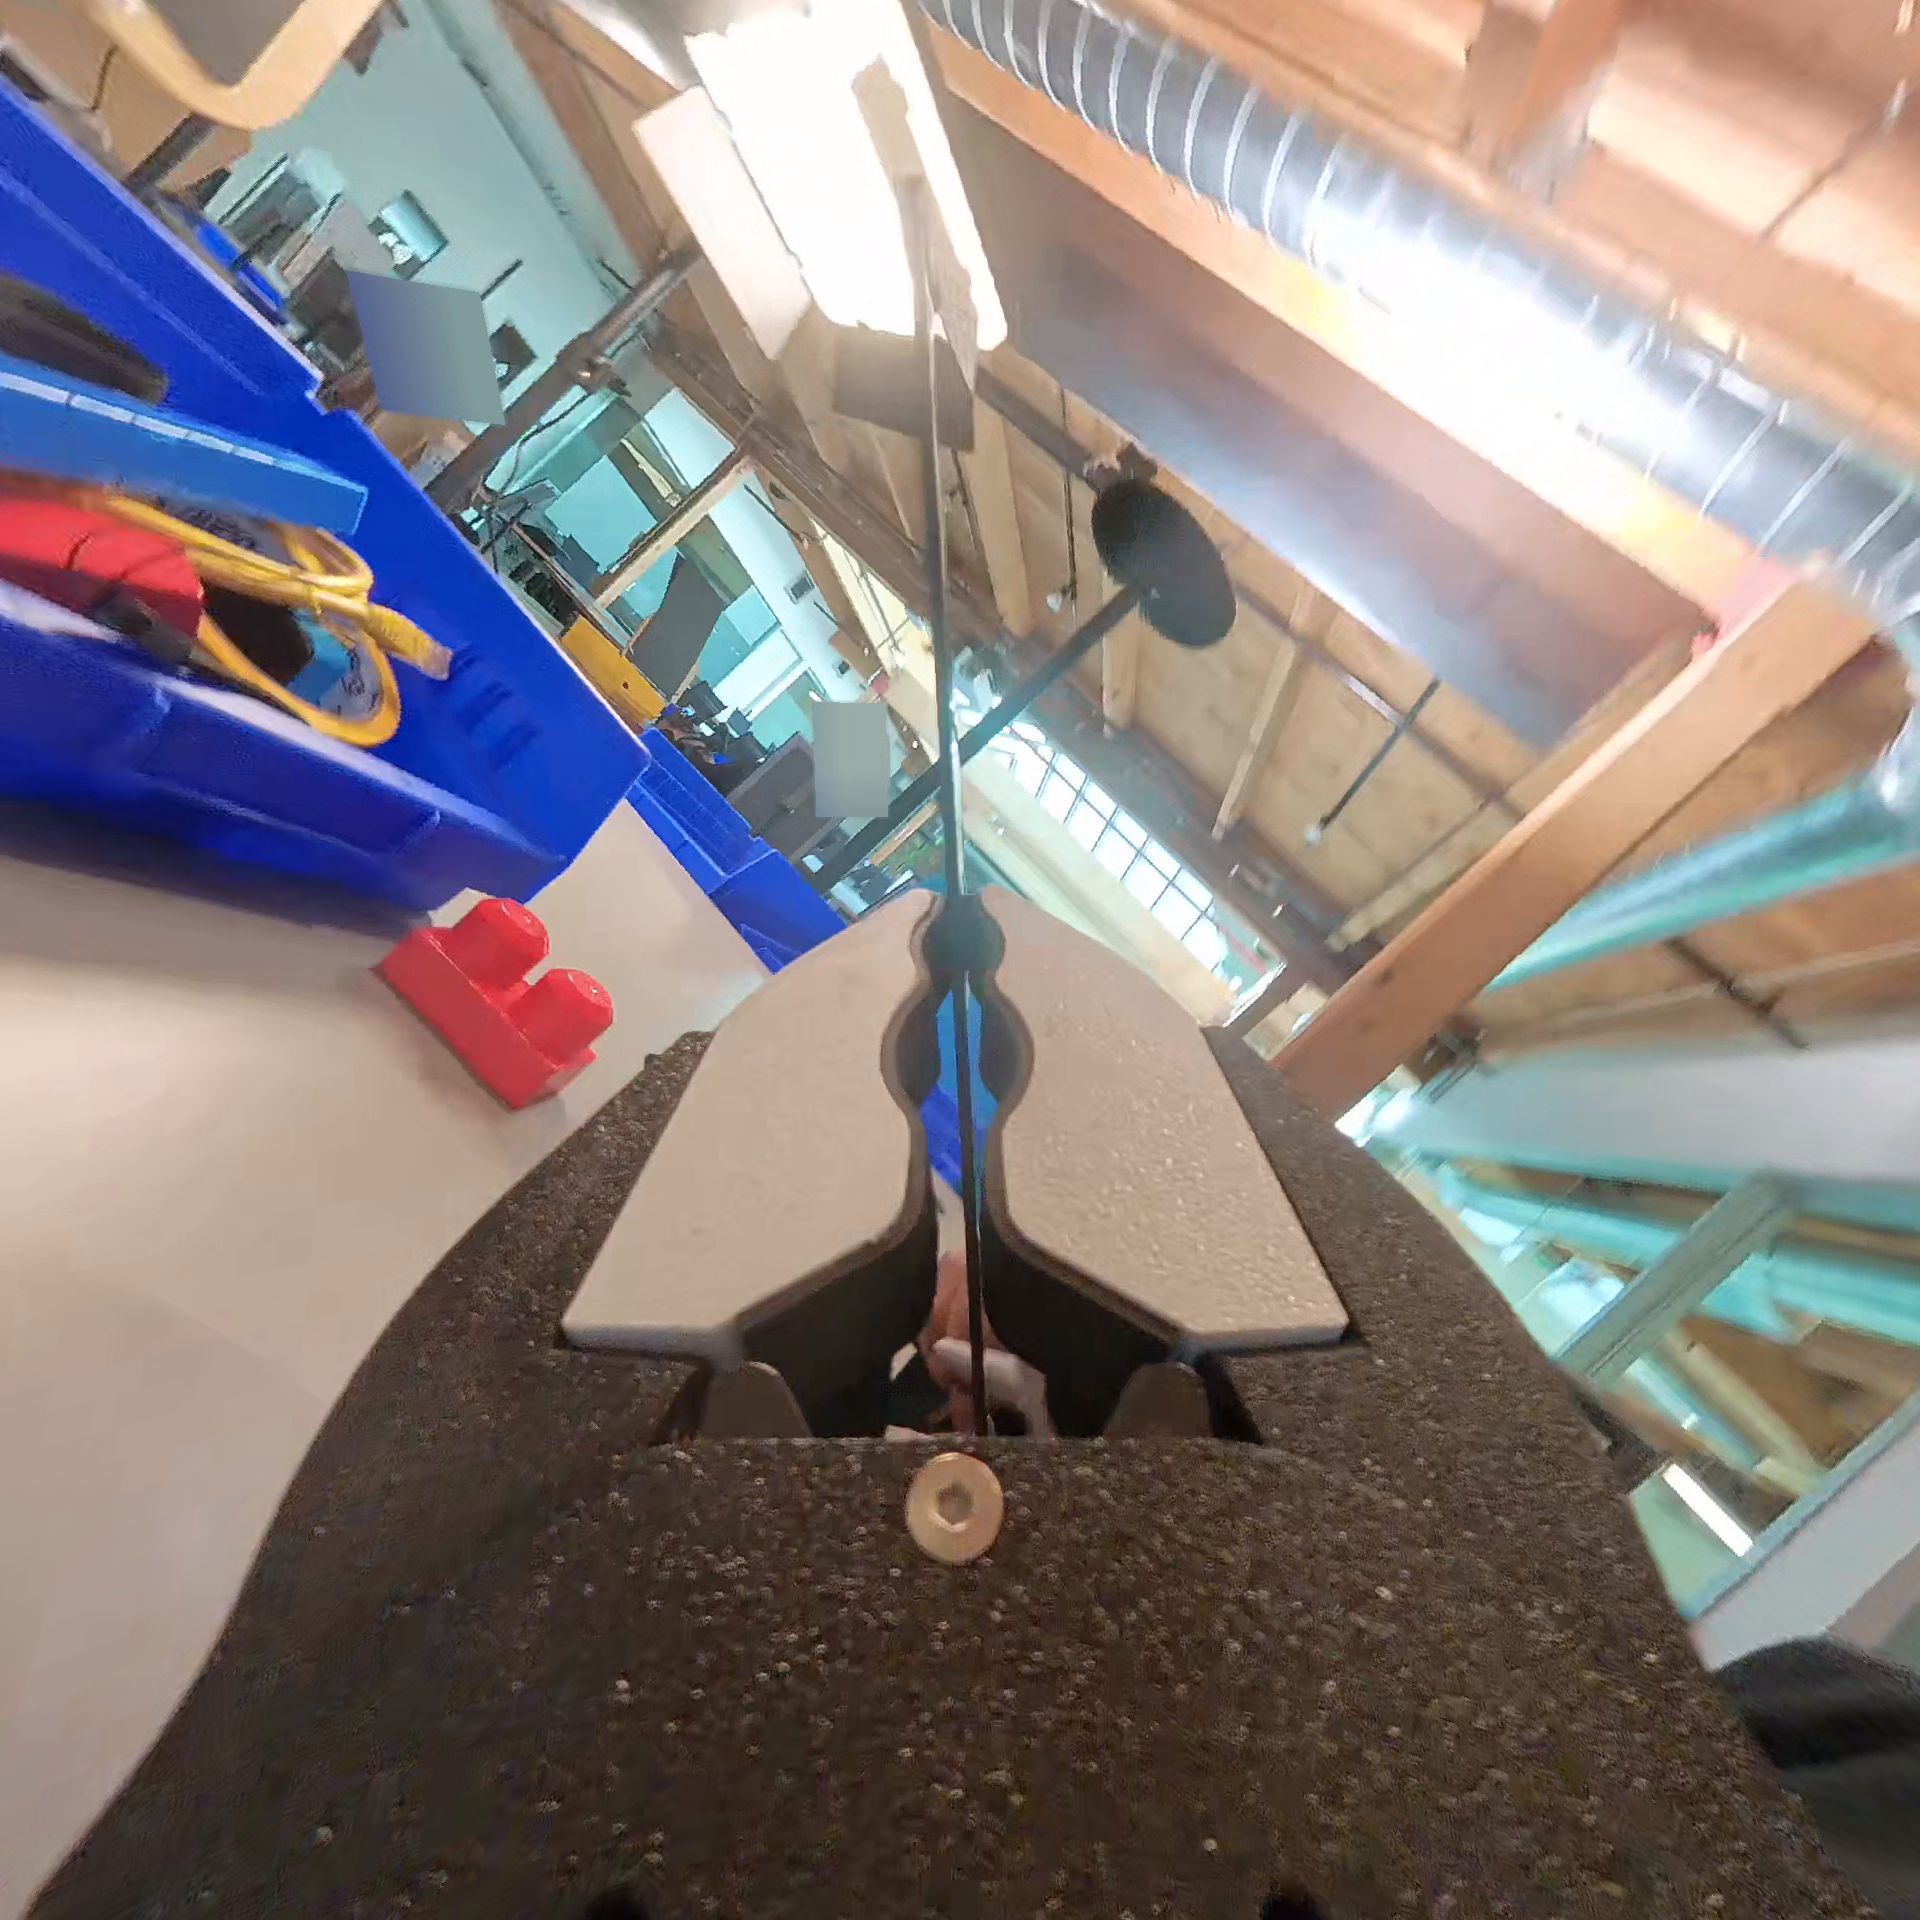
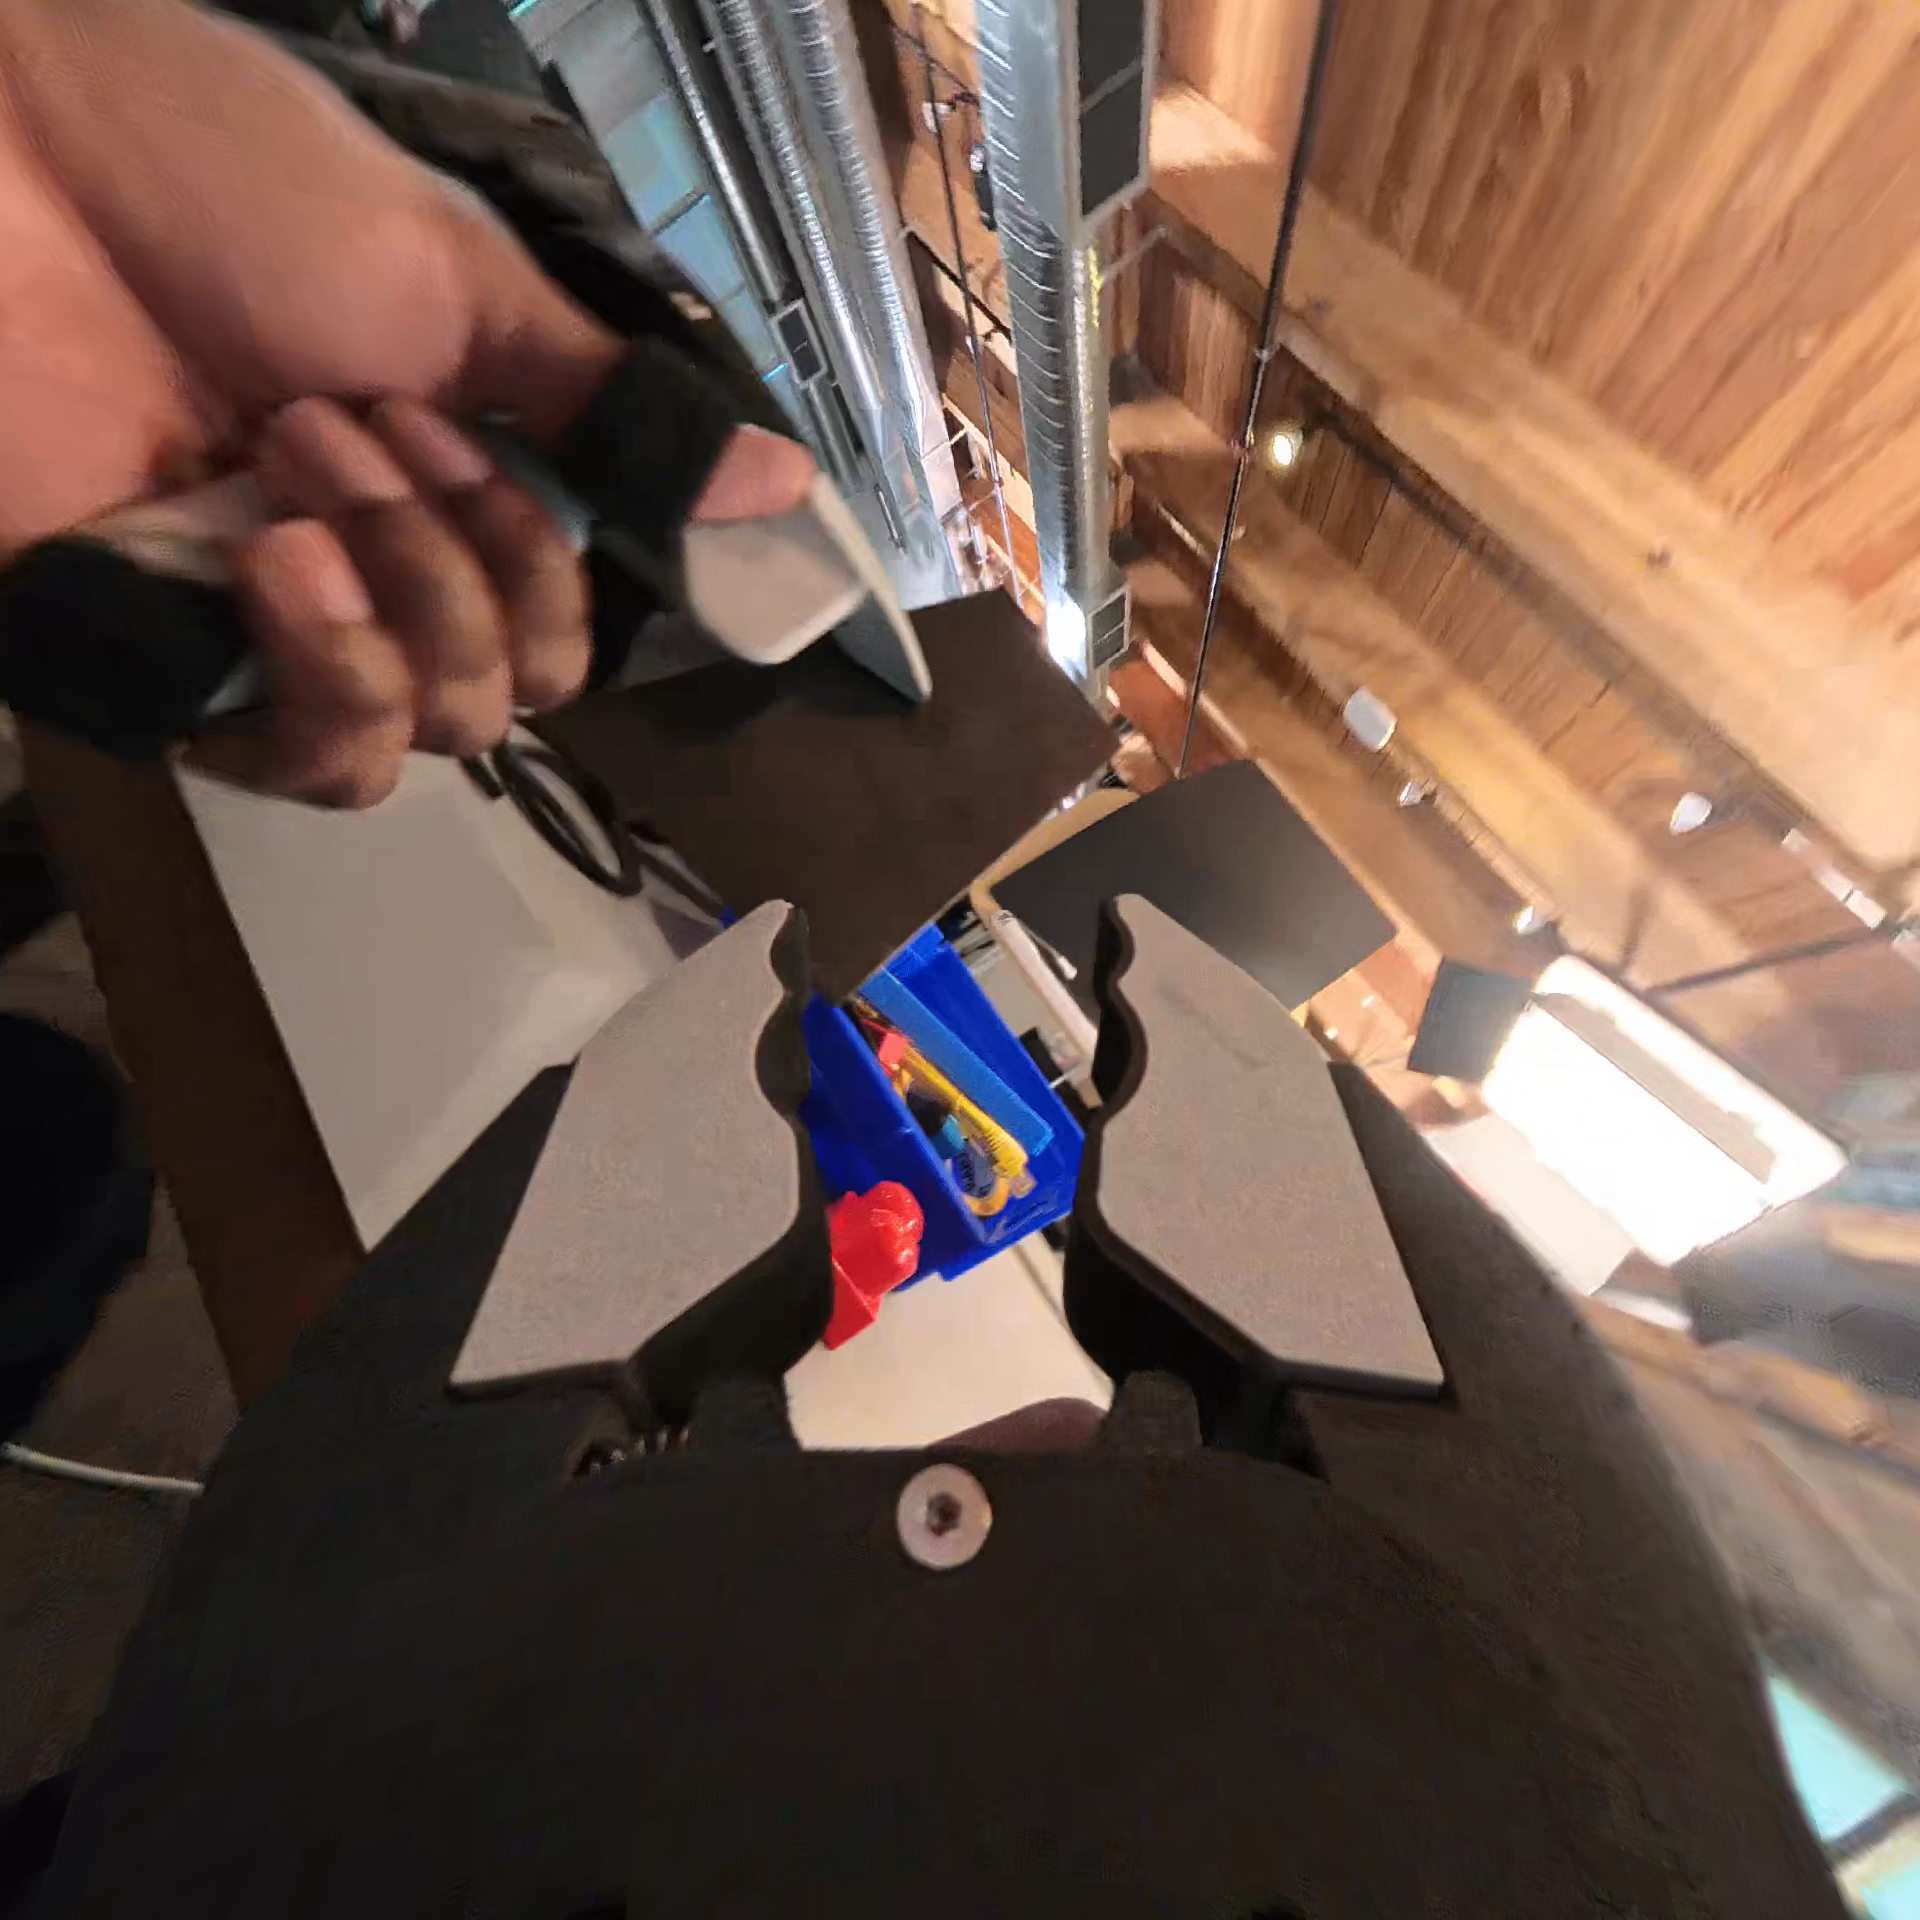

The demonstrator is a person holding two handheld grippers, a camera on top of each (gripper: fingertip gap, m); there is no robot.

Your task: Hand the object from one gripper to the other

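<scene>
A thin dark flat square sheet [image 2: 831,790] is held up in the air. My left gripper [image 1: 961,914] is shut on it; in the left wrist view the sheet [image 1: 940,623] shows edge-on as a thin black line running up between the fingers. In the right wrist view the left gripper [image 2: 847,665] clamps the sheet's upper edge, with a person's hand [image 2: 364,582] on its handle. My right gripper [image 2: 951,935] is open and empty. The sheet's lower corner reaches just into its gap, close to its left fingertip [image 2: 769,935].
A red toy block [image 1: 499,997] lies on the white table [image 1: 156,1195], also seen between the right fingers [image 2: 873,1257]. Blue bins [image 1: 312,675] with cables stand behind it, also in the right wrist view [image 2: 935,1101]. A black cable [image 2: 582,810] lies on the table.
</scene>
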